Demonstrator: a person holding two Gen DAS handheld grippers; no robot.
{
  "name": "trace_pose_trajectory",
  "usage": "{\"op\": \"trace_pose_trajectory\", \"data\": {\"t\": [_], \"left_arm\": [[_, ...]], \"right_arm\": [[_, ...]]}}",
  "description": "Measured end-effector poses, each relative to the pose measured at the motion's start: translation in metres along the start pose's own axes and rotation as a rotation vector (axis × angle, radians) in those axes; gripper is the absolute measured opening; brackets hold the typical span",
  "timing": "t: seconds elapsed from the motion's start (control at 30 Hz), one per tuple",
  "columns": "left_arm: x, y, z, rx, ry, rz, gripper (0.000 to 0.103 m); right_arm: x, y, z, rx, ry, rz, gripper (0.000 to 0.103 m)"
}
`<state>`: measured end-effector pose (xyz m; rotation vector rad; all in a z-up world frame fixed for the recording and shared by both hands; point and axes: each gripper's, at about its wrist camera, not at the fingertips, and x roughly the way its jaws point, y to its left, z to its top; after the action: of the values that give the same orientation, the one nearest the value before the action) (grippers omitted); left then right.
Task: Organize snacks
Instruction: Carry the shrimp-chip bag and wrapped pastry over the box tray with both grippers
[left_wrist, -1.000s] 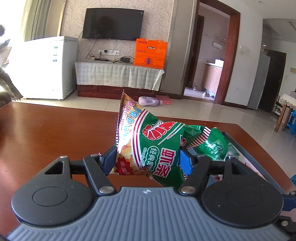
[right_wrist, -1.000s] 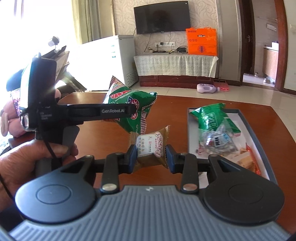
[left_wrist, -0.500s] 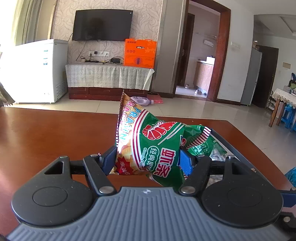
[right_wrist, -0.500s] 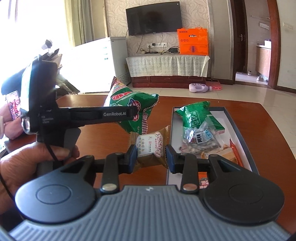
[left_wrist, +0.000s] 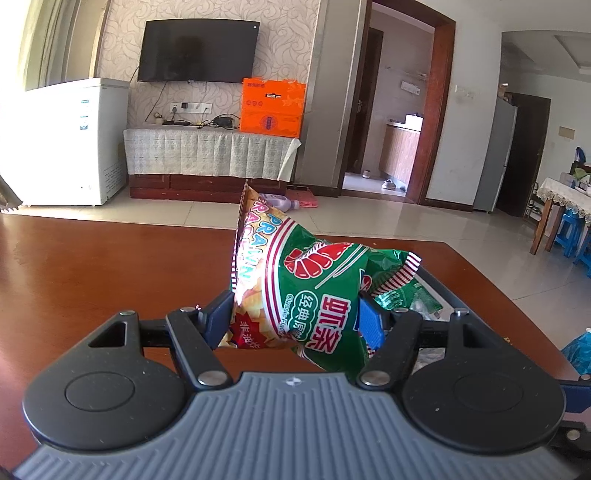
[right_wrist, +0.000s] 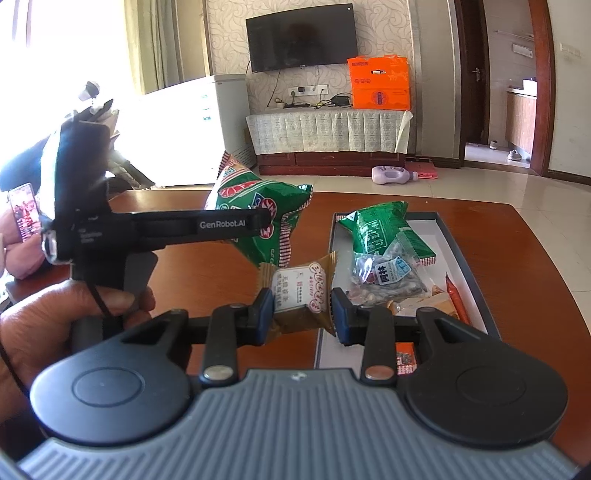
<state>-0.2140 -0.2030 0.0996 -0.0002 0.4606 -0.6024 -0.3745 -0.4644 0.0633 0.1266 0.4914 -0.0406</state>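
My left gripper (left_wrist: 295, 321) is shut on a green and red prawn cracker bag (left_wrist: 303, 288) and holds it above the brown table (left_wrist: 110, 266). In the right wrist view the same bag (right_wrist: 258, 210) hangs from the left gripper's black arm (right_wrist: 192, 227). My right gripper (right_wrist: 301, 314) is shut on a small brown wrapped cake (right_wrist: 299, 295), held above the table at the left edge of the dark-rimmed tray (right_wrist: 458, 251). The tray holds a green snack bag (right_wrist: 376, 229), a clear packet of nuts (right_wrist: 384, 273) and an orange packet (right_wrist: 456, 299).
A person's hand (right_wrist: 55, 325) grips the left gripper's handle. The tray's rim (left_wrist: 443, 291) shows behind the held bag in the left wrist view. A blue bag (left_wrist: 580, 350) lies at the table's right edge. A white freezer (left_wrist: 62, 140) and TV stand (left_wrist: 210, 158) stand beyond the table.
Both grippers have shifted rightward toward the tray while keeping their snacks. The tray now sits closer under the right gripper.
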Motion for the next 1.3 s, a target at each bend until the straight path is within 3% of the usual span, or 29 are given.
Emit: {"op": "trace_pose_trajectory", "data": {"t": [0.77,1.3], "left_arm": [[0.036,-0.051,-0.003,0.047,0.001,-0.136,0.074],[0.1,-0.093,-0.002,0.077,0.04,-0.206,0.074]], "right_arm": [[-0.01,-0.032,-0.008,0.043,0.032,-0.084,0.037],[-0.01,-0.054,-0.013,0.071,0.068,-0.129,0.037]]}}
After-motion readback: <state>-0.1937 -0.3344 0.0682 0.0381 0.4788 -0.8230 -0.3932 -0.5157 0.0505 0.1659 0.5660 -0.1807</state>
